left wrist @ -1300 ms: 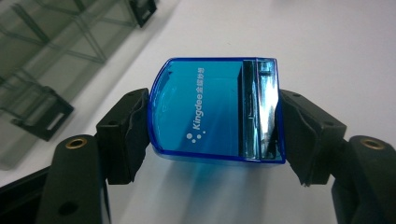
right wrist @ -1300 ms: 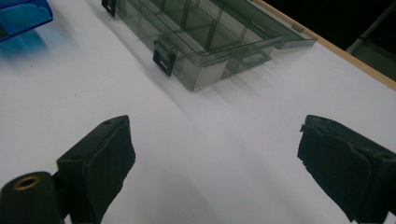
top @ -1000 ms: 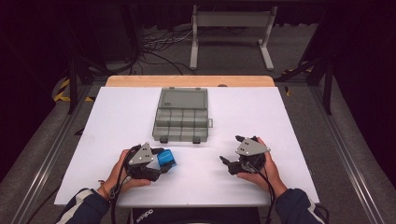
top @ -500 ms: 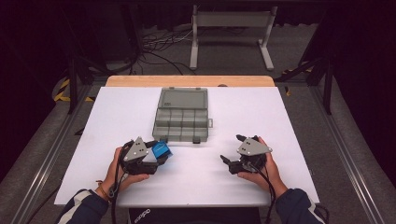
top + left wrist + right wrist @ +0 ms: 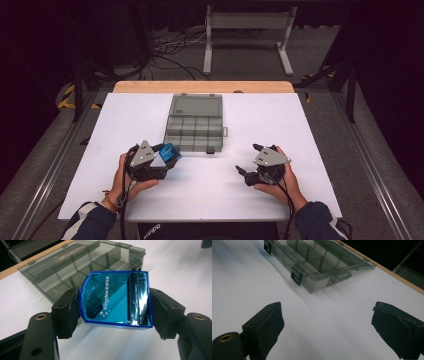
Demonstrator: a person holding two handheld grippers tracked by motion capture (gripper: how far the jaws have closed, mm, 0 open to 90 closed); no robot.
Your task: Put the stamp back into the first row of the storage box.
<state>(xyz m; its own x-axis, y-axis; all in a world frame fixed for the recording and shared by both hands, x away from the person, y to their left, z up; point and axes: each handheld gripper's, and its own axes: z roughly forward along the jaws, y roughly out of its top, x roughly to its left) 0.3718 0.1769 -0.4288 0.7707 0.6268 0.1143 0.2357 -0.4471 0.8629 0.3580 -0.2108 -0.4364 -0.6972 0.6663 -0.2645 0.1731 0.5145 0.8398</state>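
- High view: we see a white table (image 5: 210, 185) with a grey compartment box (image 5: 195, 124) lying open at its far middle, the lid folded back toward the far edge. The left gripper (image 5: 167, 159) sits near the left front, just near of the box's left corner, clamped on a blue transparent case (image 5: 170, 152). The right gripper (image 5: 247, 161) rests on the right front, well apart from the box, its jaws spread with nothing between them. A hand (image 5: 125, 177) holds the left tool and another hand (image 5: 285, 182) holds the right one.
- Left gripper view: we see the blue transparent case (image 5: 116, 298) pinched by its two side edges between the padded jaws, held above the table (image 5: 175, 267). White lettering runs across its face. The grey compartment box (image 5: 75, 267) lies beyond it, at the upper left.
- Right gripper view: we see the jaws wide apart over bare table (image 5: 332, 322). The grey compartment box (image 5: 317, 260) lies ahead, two dark latches on its near wall.
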